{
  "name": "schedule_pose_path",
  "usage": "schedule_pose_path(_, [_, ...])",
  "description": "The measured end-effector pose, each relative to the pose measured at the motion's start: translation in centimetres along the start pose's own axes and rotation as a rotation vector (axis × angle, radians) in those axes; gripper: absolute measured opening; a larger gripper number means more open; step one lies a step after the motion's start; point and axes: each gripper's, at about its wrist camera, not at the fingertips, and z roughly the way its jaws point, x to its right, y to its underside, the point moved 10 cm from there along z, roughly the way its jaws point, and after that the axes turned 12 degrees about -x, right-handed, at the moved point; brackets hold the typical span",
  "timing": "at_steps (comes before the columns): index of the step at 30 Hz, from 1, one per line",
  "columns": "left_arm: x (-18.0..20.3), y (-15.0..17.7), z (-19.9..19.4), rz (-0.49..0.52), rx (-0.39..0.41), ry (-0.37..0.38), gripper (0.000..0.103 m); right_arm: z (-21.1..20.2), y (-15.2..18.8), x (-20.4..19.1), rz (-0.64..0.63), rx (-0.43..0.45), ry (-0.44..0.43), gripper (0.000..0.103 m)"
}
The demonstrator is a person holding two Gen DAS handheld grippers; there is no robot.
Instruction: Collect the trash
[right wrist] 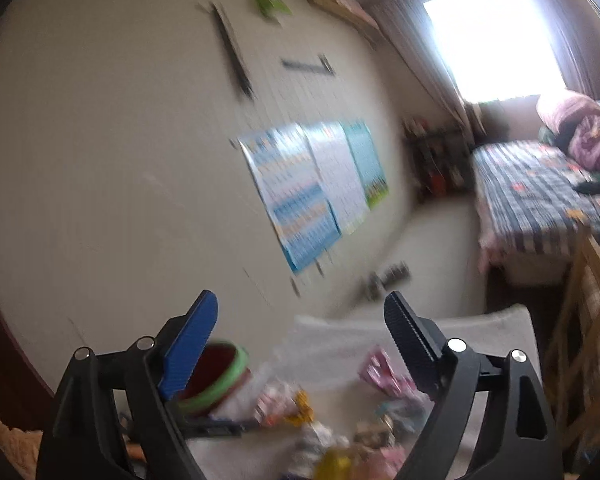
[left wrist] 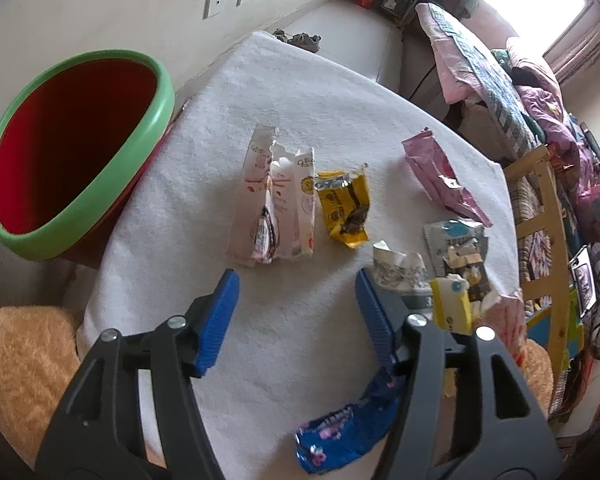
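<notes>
Left wrist view: trash lies scattered on my white towel-covered table (left wrist: 308, 92). A torn white wrapper (left wrist: 274, 204) sits near the middle, a yellow wrapper (left wrist: 344, 208) just beside it, a pink bag (left wrist: 440, 172) further right. More packets crowd the right edge, and a blue wrapper (left wrist: 340, 432) lies close under my left gripper (left wrist: 296, 316), partly behind one finger. That gripper hangs open above bare towel, nothing between its blue pads. The red bin with a green rim (left wrist: 100, 184) stands off the table's left edge, mouth tilted toward me. Bare towel stretches toward the far edge. Right wrist view is blurred: my right gripper (right wrist: 300, 332) gapes wide and empty, aimed at the wall with posters (right wrist: 312, 188); a bed (right wrist: 540, 196) stands beneath the bright window.
</notes>
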Motion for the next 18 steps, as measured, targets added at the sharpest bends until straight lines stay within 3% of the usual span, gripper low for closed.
schedule_pose_path(4, [-0.3, -1.4, 1.9, 0.001, -0.029, -0.032, 0.059, 4.1, 3.8, 2.8, 0.073, -0.226, 0.085, 0.083])
schedule_pose_path(8, [-0.7, -2.9, 3.5, -0.027, -0.046, -0.044, 0.059, 6.5, 7.8, 4.8, 0.145, -0.392, 0.124, 0.082])
schedule_pose_path(9, [-1.0, -3.4, 4.3, -0.040, -0.058, -0.046, 0.059, 7.2, 9.0, 5.2, 0.160, -0.440, 0.128, 0.077])
schedule_pose_path(10, [-1.2, -3.6, 4.6, -0.047, -0.067, -0.053, 0.059, 7.7, 9.8, 5.4, 0.167, -0.469, 0.132, 0.071])
schedule_pose_path(13, [-1.8, -4.3, 4.9, -0.048, -0.062, -0.095, 0.051, 9.1, 12.5, 5.5, 0.194, -0.555, 0.107, 0.069])
schedule_pose_path(15, [-2.2, -4.3, 4.7, -0.050, -0.061, -0.096, 0.038, 9.7, 13.4, 5.5, 0.198, -0.581, 0.109, 0.069])
schedule_pose_path(18, [-2.8, -4.2, 4.6, -0.057, -0.062, -0.079, 0.039, 10.8, 15.1, 6.2, 0.198, -0.645, 0.155, 0.069])
